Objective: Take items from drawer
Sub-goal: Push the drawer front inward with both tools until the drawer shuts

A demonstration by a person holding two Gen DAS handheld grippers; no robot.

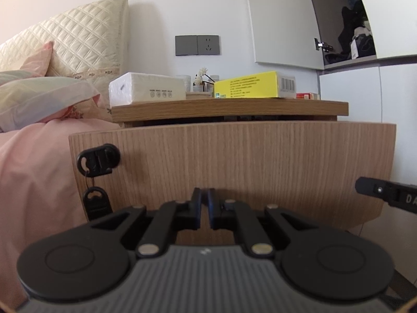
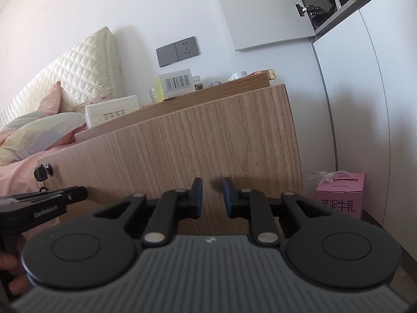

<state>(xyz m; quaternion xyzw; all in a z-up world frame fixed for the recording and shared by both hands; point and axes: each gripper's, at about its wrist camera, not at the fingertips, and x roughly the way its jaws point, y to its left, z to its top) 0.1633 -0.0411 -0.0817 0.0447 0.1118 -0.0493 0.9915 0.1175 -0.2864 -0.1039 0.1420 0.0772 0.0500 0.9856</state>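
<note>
1. At far left lies one bed with pink bedding, one pale pillow and one quilted cream headboard.
2. One key sits in the lock at the drawer's upper left corner, with one black fob hanging under it.
3. One wooden drawer front fills the middle of both views; it stands forward of the nightstand, with a dark gap showing above its top edge. Its contents are hidden.
4. On the nightstand top, left to right: one white tissue pack, one small flower vase, one yellow box with a barcode, one small red box.
5. One grey two-part switch and socket plate is on the wall above.
6. The left gripper points level at the lower drawer front, its jaws nearly together with a thin slit between, holding nothing.
7. The right gripper aims at the drawer's lower right part, tilted, its jaws parted with a clear gap and empty. Whether either touches the wood cannot be told.
8. In the right wrist view, part of a hand shows behind the left gripper.
9. One pink carton stands on the floor at right, beside the white wardrobe.
</note>
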